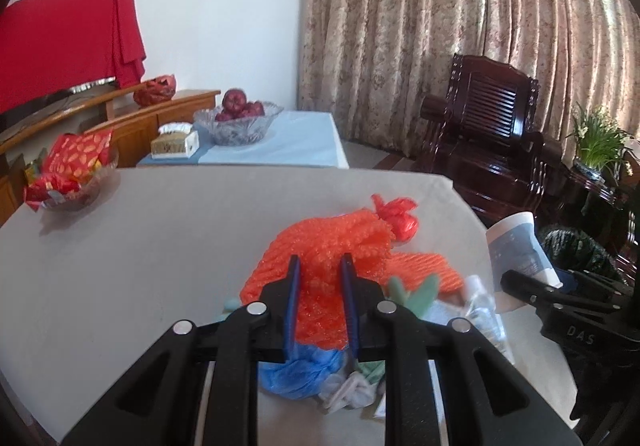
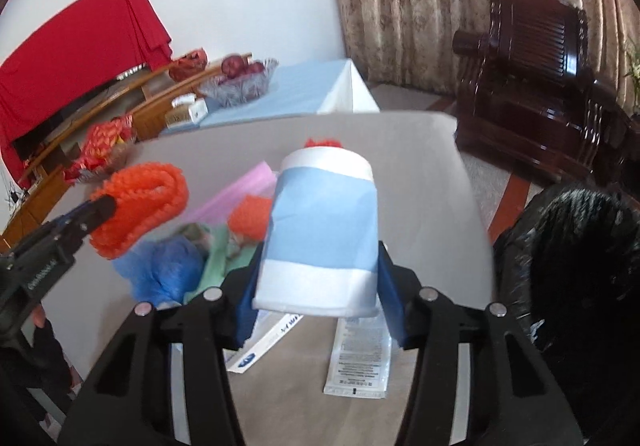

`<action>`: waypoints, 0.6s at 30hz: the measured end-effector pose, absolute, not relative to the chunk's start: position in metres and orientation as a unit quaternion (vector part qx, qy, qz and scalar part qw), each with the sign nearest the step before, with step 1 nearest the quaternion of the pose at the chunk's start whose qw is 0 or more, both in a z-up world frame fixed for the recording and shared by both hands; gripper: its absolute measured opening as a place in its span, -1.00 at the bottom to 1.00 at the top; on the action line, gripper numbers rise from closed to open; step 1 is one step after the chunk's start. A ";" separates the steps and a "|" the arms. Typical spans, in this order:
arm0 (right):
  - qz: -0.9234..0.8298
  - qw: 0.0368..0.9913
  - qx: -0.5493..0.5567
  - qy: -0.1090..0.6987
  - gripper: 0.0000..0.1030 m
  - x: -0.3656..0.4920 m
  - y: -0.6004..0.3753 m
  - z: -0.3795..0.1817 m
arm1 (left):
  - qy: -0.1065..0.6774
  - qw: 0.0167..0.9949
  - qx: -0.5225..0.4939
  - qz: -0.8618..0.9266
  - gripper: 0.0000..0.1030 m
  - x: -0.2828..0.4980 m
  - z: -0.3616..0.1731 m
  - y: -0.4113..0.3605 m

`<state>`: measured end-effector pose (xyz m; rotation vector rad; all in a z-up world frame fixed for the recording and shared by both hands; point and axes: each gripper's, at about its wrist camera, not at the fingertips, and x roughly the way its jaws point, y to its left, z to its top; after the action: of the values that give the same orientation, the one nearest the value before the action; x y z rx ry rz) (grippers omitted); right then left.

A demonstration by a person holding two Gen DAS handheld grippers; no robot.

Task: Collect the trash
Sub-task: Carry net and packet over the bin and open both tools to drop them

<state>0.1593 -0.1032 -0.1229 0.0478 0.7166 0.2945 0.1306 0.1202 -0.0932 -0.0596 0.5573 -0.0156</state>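
Your right hand-held gripper is gripping a blue-and-white cup between its pads, raised above the worktop; its long axis is running away from you and upward, one end toward the far edge. Your left hand-held gripper is holding narrow on orange foam net, lifted over the trash pile near the right edge. A black bag is sitting beyond that edge.

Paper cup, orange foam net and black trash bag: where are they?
paper cup [image 2: 324, 221], right wrist view, its blue side.
orange foam net [image 2: 140, 201], right wrist view, its folded middle.
black trash bag [image 2: 580, 266], right wrist view, its crinkled side.
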 end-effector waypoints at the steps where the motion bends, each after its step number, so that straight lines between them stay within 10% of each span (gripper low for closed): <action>1: 0.141 0.928 0.024 0.344 -0.03 0.156 -0.105 -0.116 | 0.271 0.962 -0.030 -0.011 -0.61 0.129 -0.088 0.117; 18: 0.077 0.956 0.025 0.282 0.01 0.113 -0.170 -0.047 | 0.241 0.966 -0.028 -0.092 -0.62 0.117 -0.041 0.038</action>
<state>0.1127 -0.1703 -0.0470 0.0513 0.5721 0.1554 0.1173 0.0380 -0.0410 -0.0559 0.4880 -0.1852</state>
